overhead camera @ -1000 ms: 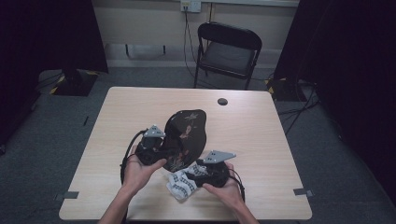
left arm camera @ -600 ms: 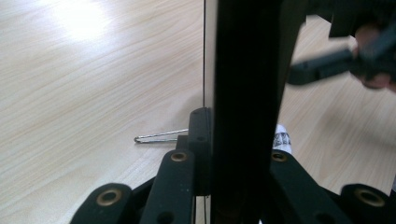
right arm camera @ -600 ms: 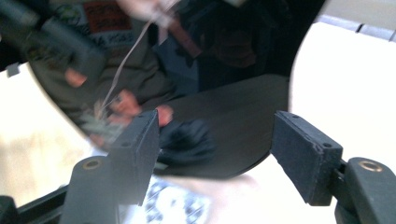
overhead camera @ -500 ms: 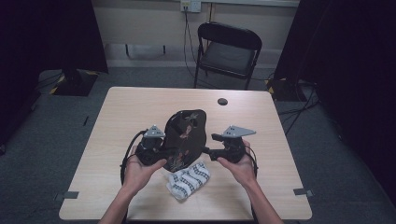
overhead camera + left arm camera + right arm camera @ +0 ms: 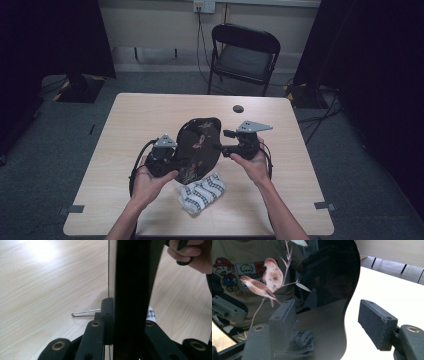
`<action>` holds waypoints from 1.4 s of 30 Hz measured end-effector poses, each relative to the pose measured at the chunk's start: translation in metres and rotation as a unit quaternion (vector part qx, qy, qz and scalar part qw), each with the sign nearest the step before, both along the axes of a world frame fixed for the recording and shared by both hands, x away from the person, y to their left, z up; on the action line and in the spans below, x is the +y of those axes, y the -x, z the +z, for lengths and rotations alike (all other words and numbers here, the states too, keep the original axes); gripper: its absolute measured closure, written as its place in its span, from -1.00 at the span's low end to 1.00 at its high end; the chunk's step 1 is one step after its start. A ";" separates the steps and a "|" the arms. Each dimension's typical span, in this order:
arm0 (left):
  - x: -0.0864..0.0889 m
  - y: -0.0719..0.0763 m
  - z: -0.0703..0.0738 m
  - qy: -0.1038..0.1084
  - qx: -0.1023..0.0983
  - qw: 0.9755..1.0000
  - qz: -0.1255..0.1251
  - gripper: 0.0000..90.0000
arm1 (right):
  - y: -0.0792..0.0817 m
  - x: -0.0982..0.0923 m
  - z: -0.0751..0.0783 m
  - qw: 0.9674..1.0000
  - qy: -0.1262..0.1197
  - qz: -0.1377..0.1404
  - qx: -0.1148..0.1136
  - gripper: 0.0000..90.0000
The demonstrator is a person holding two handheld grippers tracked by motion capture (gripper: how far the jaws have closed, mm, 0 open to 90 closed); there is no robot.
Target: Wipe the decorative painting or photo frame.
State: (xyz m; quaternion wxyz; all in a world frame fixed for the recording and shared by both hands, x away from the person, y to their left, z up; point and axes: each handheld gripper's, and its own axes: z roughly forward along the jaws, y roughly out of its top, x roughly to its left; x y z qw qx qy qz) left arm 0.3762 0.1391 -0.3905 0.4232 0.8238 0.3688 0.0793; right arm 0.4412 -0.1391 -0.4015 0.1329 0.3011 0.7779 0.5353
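A: What's hard to see at the left?
B: The left hand-held gripper (image 5: 176,161) pinches the black tray (image 5: 197,147), hiding its edge, above the desk (image 5: 290,200).
A: And right?
B: The right hand-held gripper (image 5: 220,148) stands spread around the tray's rim; the patterned cloth (image 5: 202,192) lies partly under it.

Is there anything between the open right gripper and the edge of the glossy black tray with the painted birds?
Nothing visible does. The right gripper has its jaws open around the edge of the glossy black bird-painted tray, which the left gripper holds tilted above the light wooden table.
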 end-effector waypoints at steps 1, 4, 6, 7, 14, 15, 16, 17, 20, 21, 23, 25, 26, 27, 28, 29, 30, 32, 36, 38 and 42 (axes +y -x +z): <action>0.000 0.000 0.000 0.002 0.001 1.000 0.001 0.79 | -0.002 0.001 -0.001 1.000 0.001 0.003 0.001 -0.31; 0.001 -0.001 0.000 -0.001 0.001 1.000 -0.010 0.79 | -0.007 0.001 -0.002 1.000 -0.012 0.013 0.012 -0.32; 0.000 -0.002 0.001 -0.003 0.002 1.000 -0.013 0.79 | -0.009 0.001 -0.003 0.999 -0.018 0.027 0.014 -0.28; 0.000 -0.002 0.001 -0.005 0.003 1.000 -0.017 0.79 | -0.009 0.002 -0.002 0.999 -0.020 0.032 0.015 -0.30; -0.001 -0.004 0.001 -0.003 0.004 0.999 -0.032 0.79 | -0.012 0.000 0.002 0.999 -0.026 0.038 0.016 -0.30; 0.000 -0.005 0.001 -0.004 0.005 0.999 -0.037 0.79 | -0.011 -0.001 0.002 0.999 -0.024 0.039 0.017 -0.26; 0.000 -0.006 0.001 -0.002 0.006 0.999 -0.039 0.79 | -0.011 -0.003 0.003 0.999 -0.025 0.038 0.017 -0.23; 0.000 -0.006 0.001 -0.001 0.006 0.999 -0.040 0.79 | -0.011 -0.004 0.003 0.999 -0.024 0.038 0.016 -0.20; 0.001 -0.007 -0.001 0.004 0.008 0.999 -0.037 0.78 | -0.010 -0.007 0.002 0.999 -0.027 0.037 0.016 -0.15; 0.002 -0.008 -0.002 0.006 0.011 0.999 -0.030 0.69 | -0.008 -0.009 0.002 0.999 -0.027 0.038 0.015 -0.11; 0.003 -0.007 -0.002 0.002 0.010 1.000 -0.026 0.65 | -0.007 -0.010 0.002 0.999 -0.026 0.038 0.014 -0.09; 0.005 -0.004 -0.001 0.004 0.005 1.000 -0.015 0.55 | -0.004 -0.013 0.002 0.999 -0.024 0.038 0.011 -0.05; 0.005 -0.004 -0.001 0.004 0.005 1.000 -0.015 0.50 | -0.004 -0.013 0.002 0.999 -0.024 0.038 0.011 -0.05; 0.008 -0.001 0.001 0.004 0.001 1.000 -0.007 0.43 | -0.003 -0.013 0.002 0.999 -0.024 0.038 0.012 -0.04; 0.010 0.001 0.003 0.006 -0.002 1.000 -0.006 0.38 | -0.003 -0.013 0.002 0.999 -0.023 0.037 0.012 -0.04; 0.011 0.003 0.004 0.006 -0.006 1.000 -0.007 0.35 | -0.003 -0.014 0.002 0.999 -0.023 0.038 0.012 -0.04; 0.012 0.005 0.006 0.004 -0.008 1.000 -0.006 0.33 | -0.003 -0.014 0.002 0.999 -0.024 0.038 0.012 -0.03; 0.013 0.007 0.007 -0.001 -0.012 1.000 -0.006 0.31 | -0.003 -0.014 0.002 0.999 -0.025 0.039 0.012 -0.03; 0.016 0.007 0.006 -0.001 -0.019 1.000 -0.015 0.67 | -0.005 -0.010 0.002 0.999 -0.023 0.042 0.012 -0.11; 0.016 0.004 0.004 0.005 -0.012 1.000 -0.027 0.71 | -0.005 -0.010 0.002 0.999 -0.023 0.041 0.014 -0.11; 0.017 -0.001 0.003 0.011 -0.010 0.999 -0.033 0.69 | -0.003 -0.015 0.001 0.999 -0.027 0.042 0.014 -0.02</action>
